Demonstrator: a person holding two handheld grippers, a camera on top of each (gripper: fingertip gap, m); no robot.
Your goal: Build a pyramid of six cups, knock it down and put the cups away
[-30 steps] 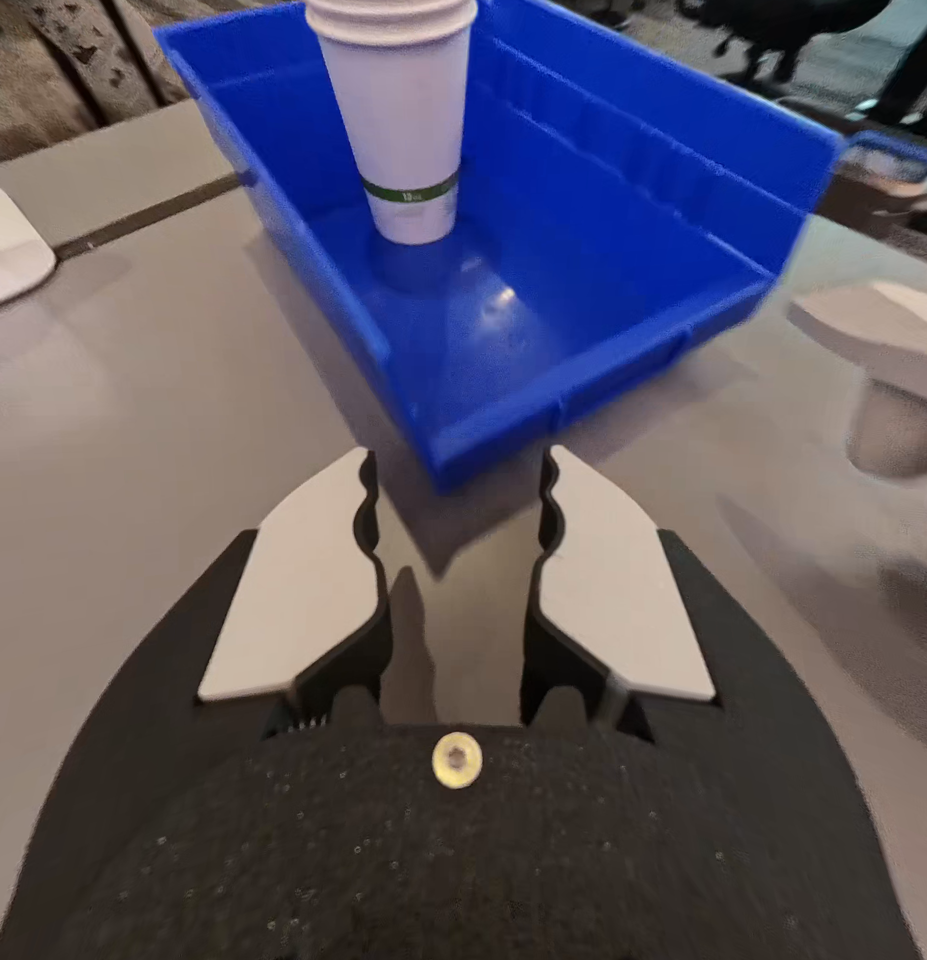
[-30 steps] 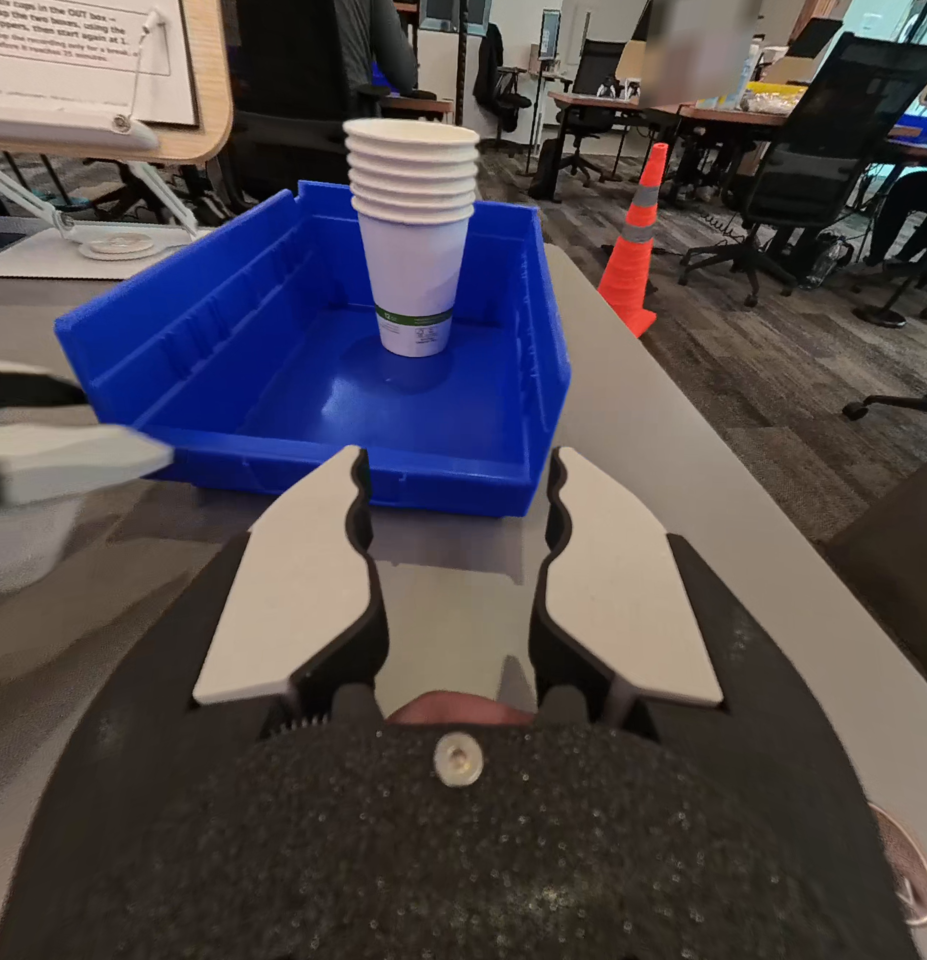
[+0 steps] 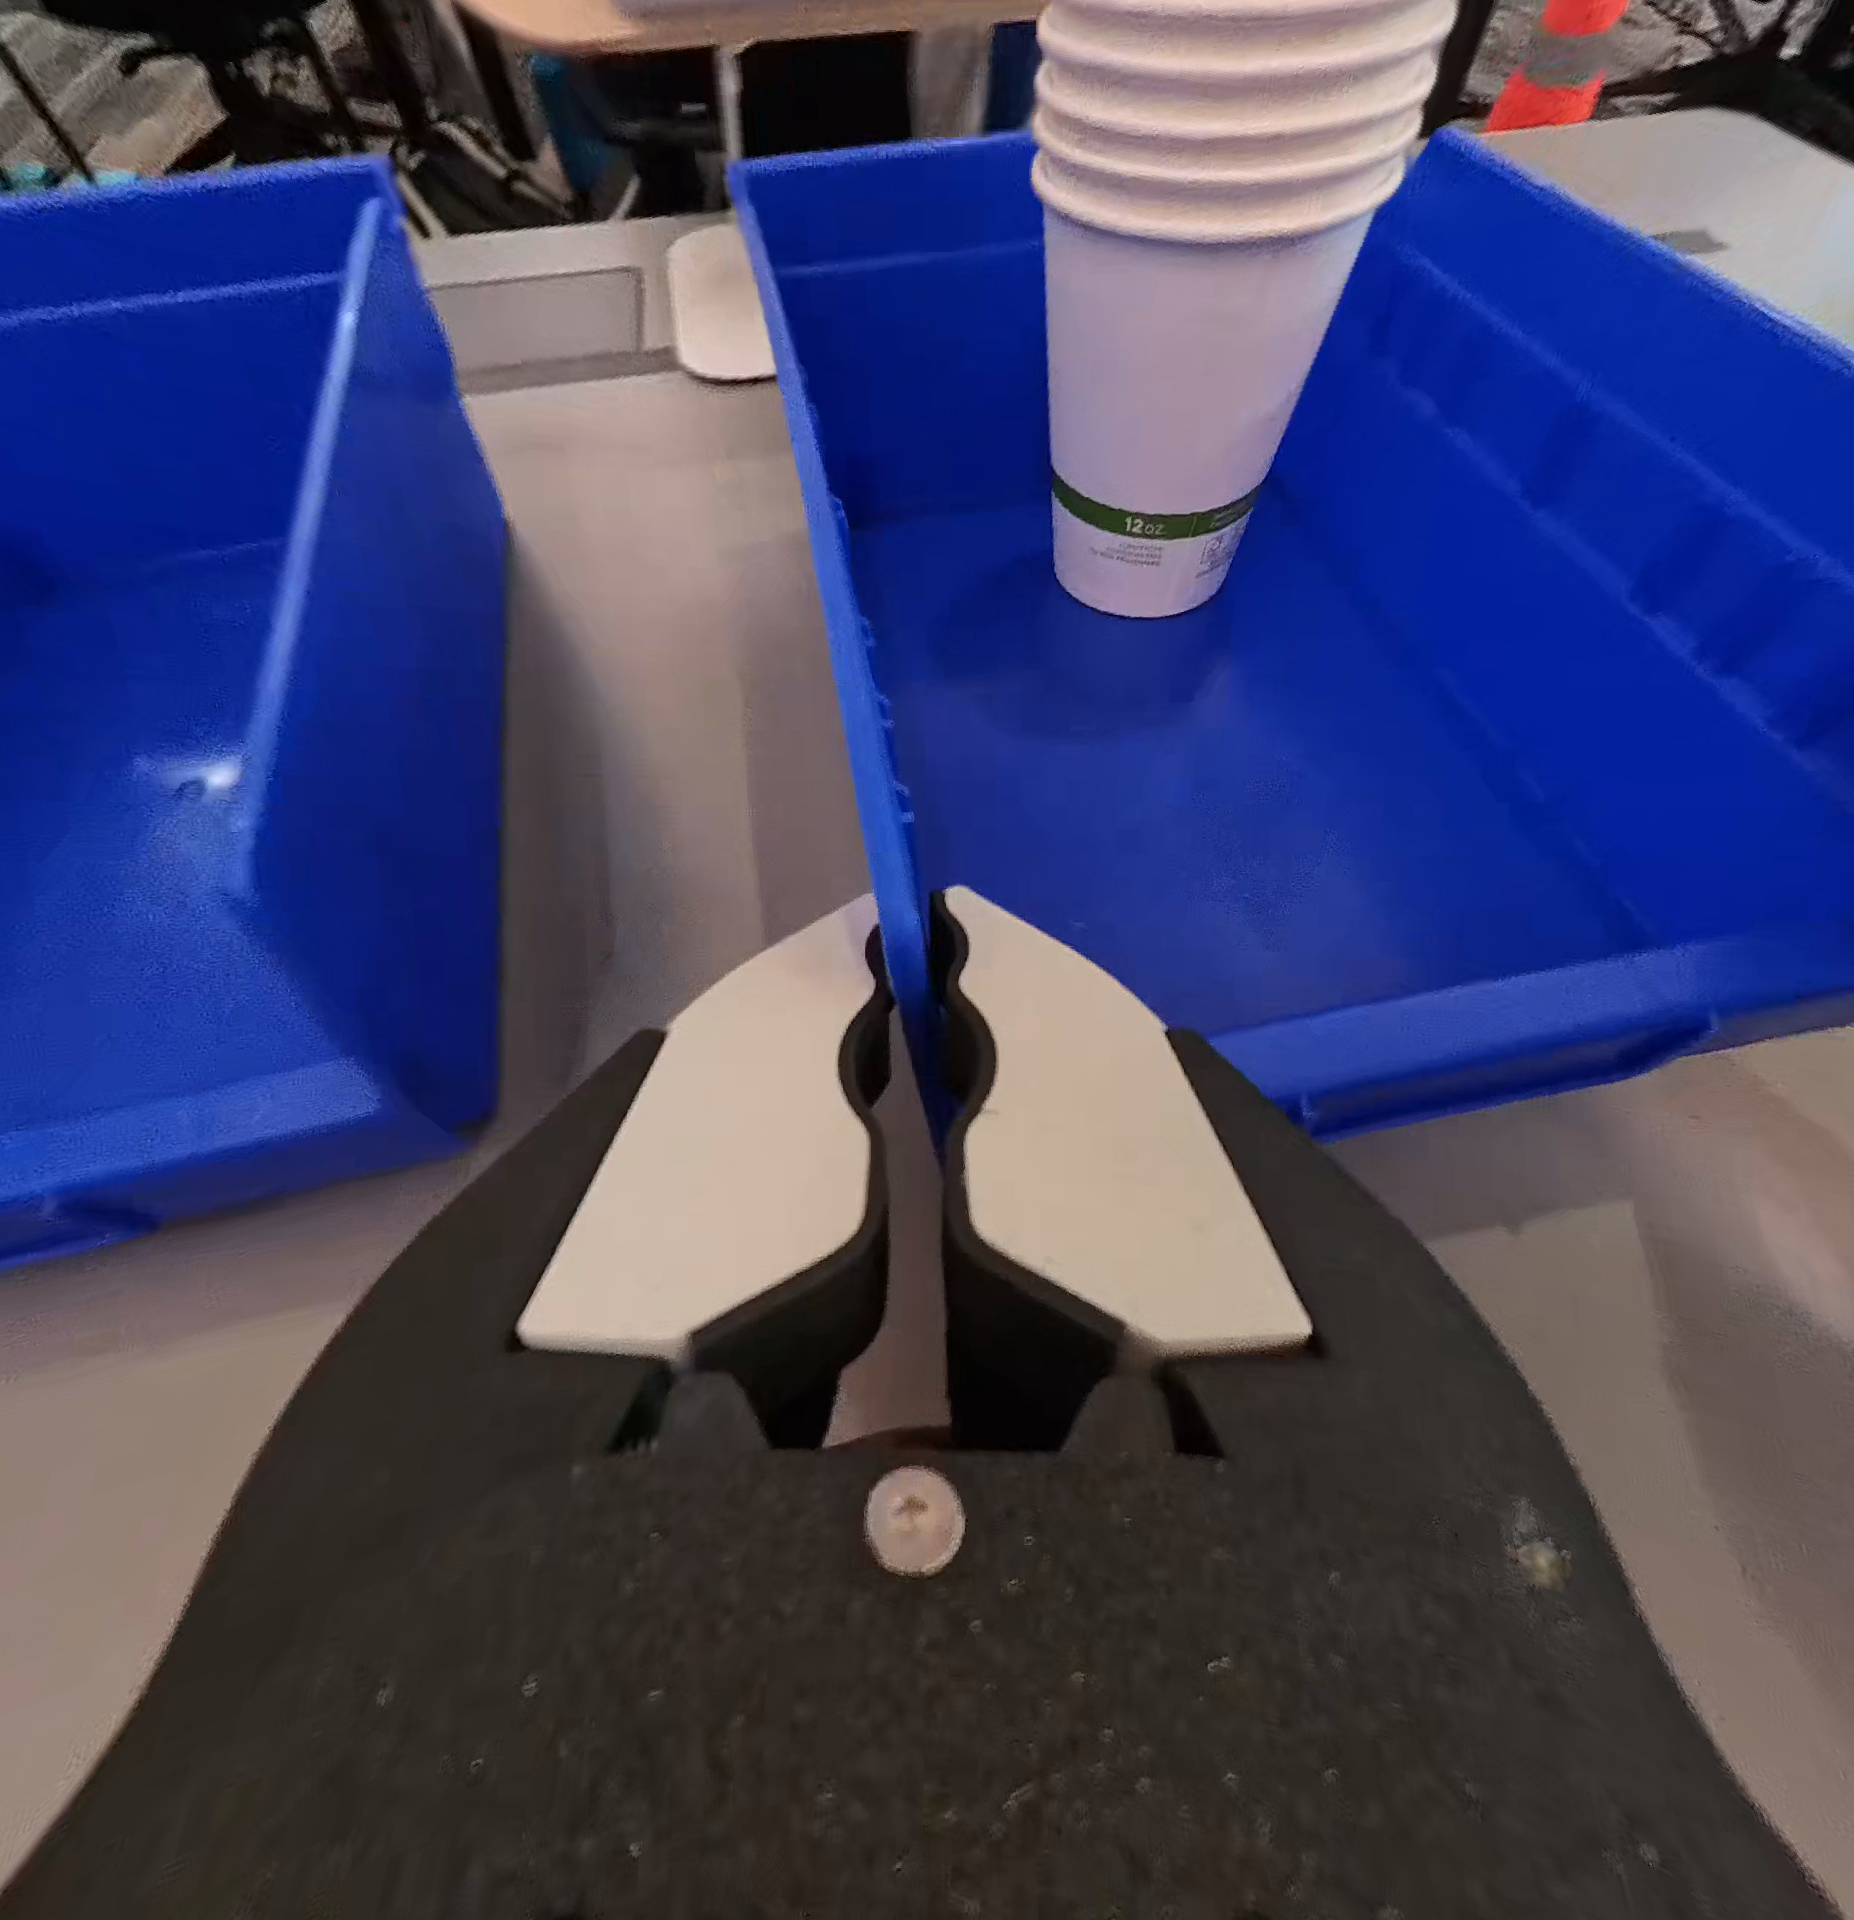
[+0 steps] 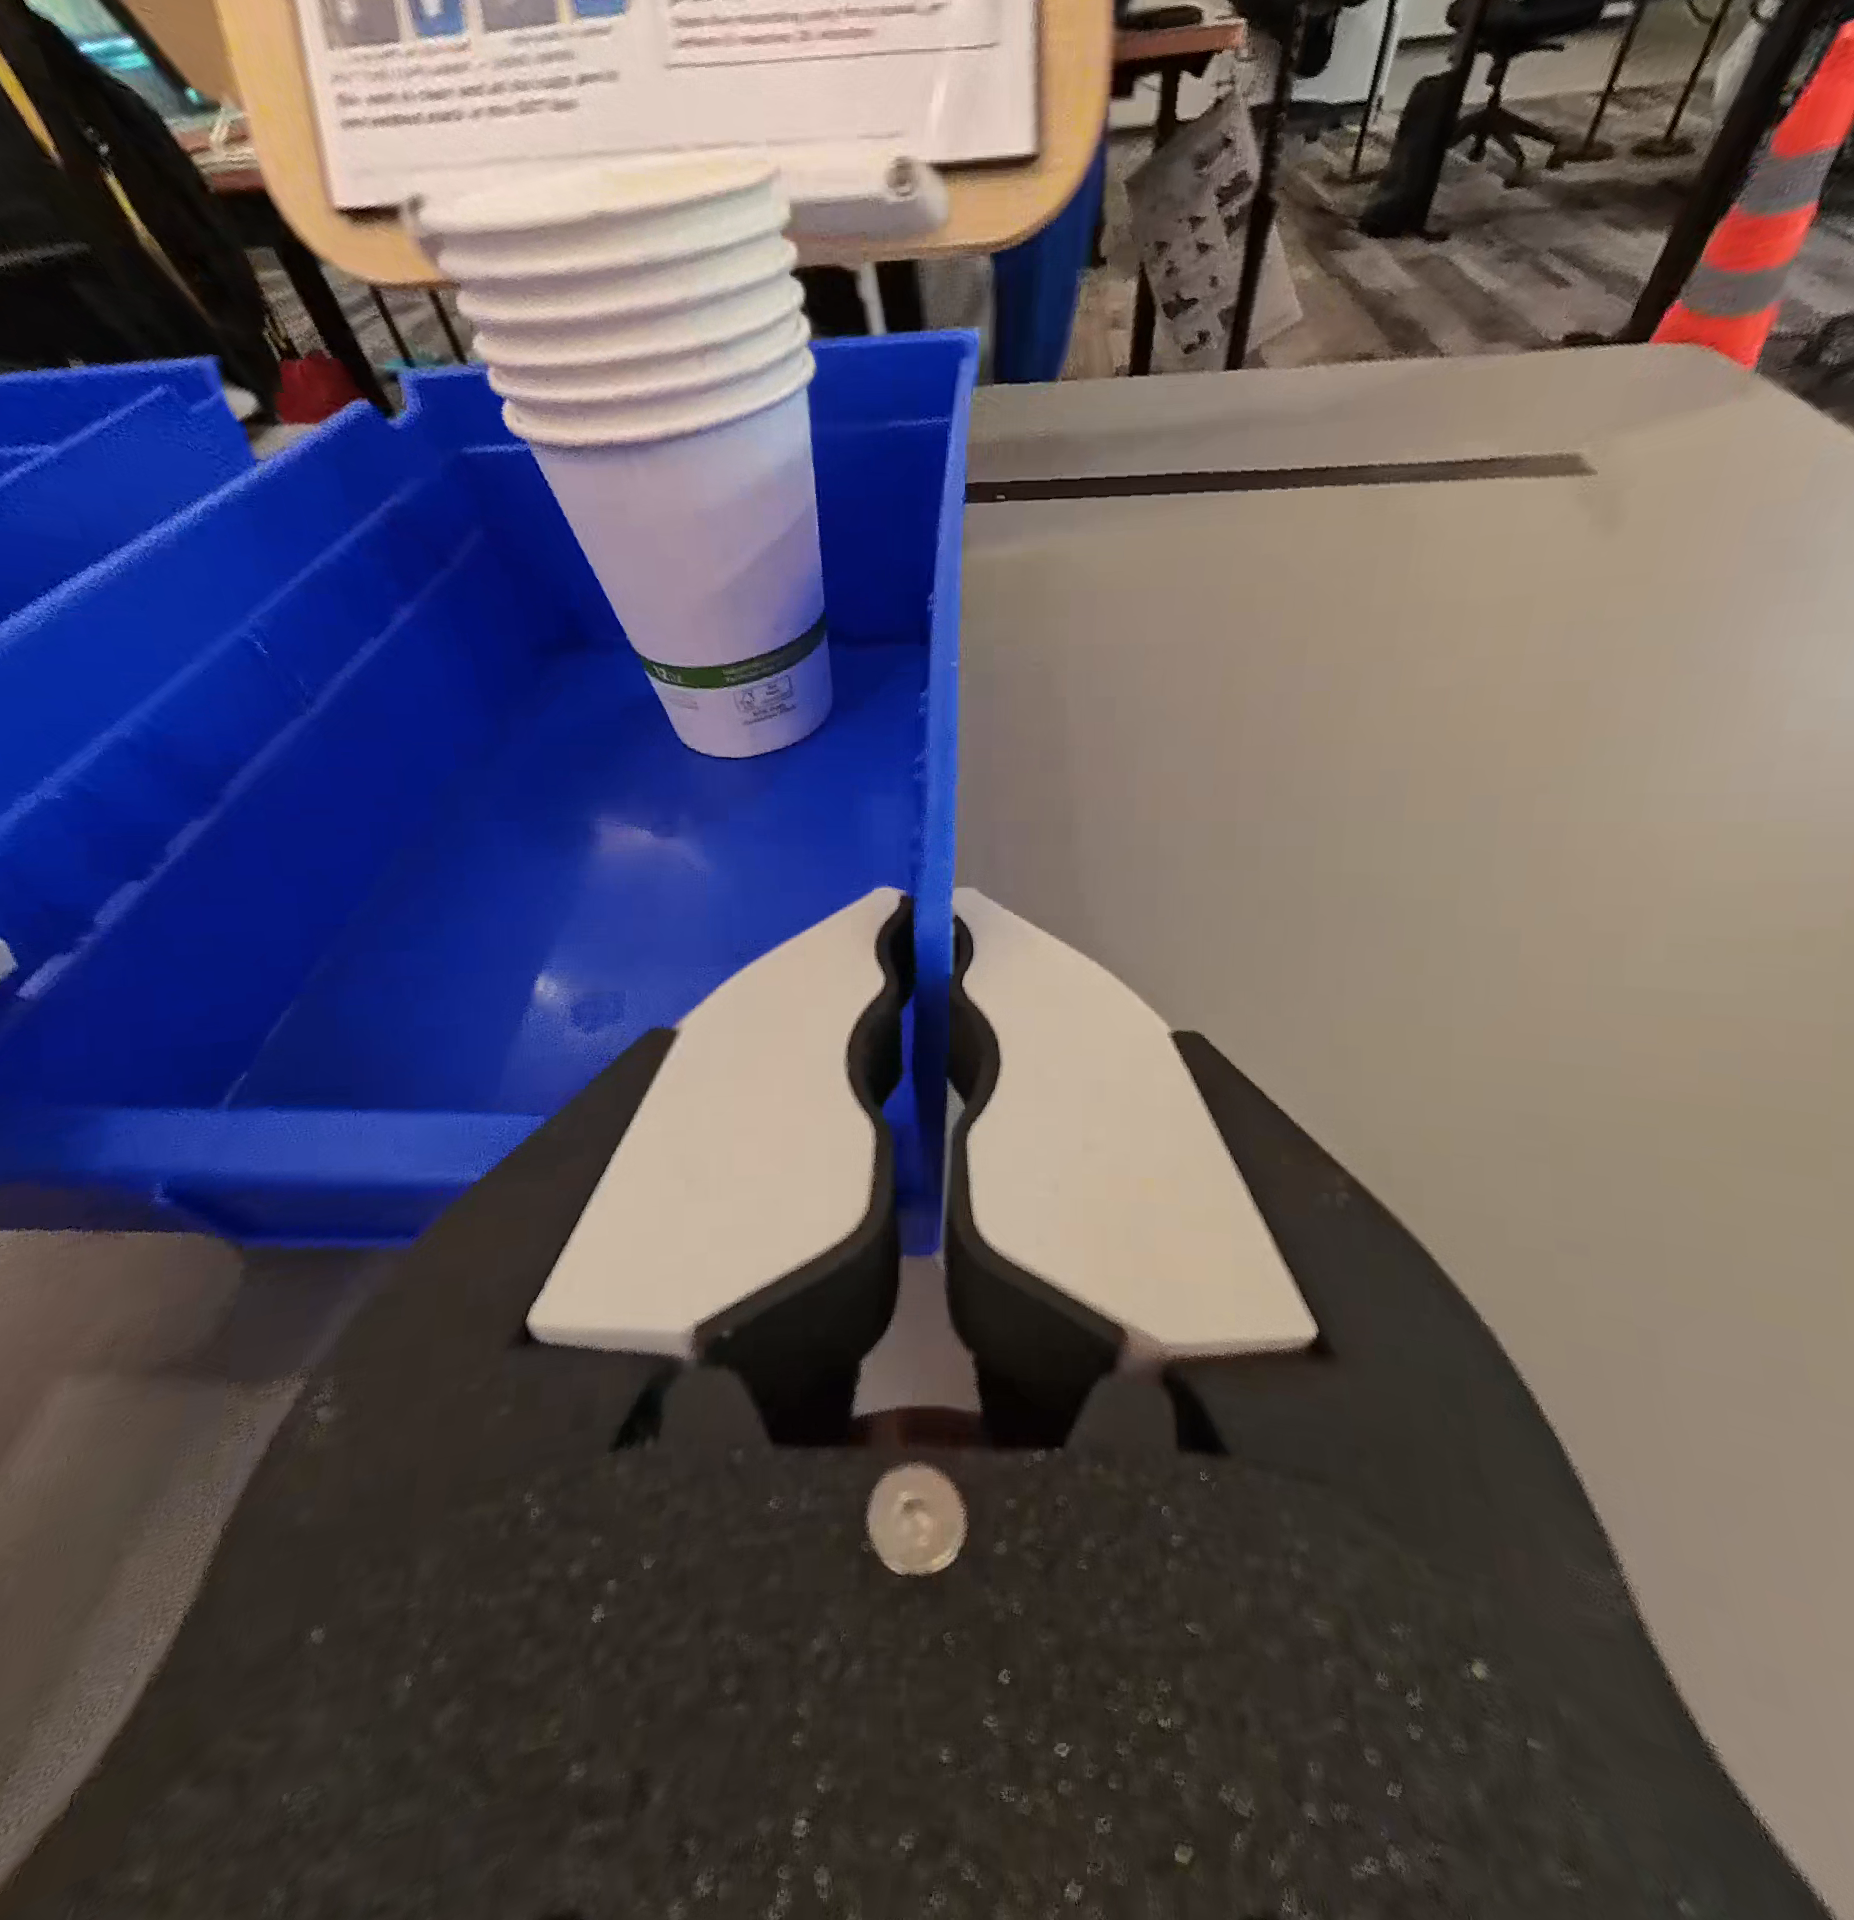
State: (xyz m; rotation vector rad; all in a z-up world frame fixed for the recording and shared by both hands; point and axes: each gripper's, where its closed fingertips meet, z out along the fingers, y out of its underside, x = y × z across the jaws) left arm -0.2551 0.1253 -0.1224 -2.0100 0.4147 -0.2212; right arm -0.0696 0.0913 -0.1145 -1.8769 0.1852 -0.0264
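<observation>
two blue bins sit side by side on the grey table [image 4: 1422,831]: the right bin [image 3: 1525,831] holds one upright stack of white paper cups [image 3: 1183,416], six rims countable, standing toward its far end, and the left bin [image 3: 175,727] shows nothing inside. the left gripper [image 3: 910,935] is pinched closed on the right bin's left wall near its near corner, and the right gripper [image 4: 933,935] is pinched closed on that bin's right wall. a narrow strip of bare table runs between the bins, with wide open table to the right of the right bin out to the rounded far edge, where an orange cone [image 4: 1775,208] stands on the floor.

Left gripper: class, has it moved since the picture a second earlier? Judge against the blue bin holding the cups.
Yes. The left gripper has advanced to the blue bin and now clamps its left wall near the front corner.
</observation>
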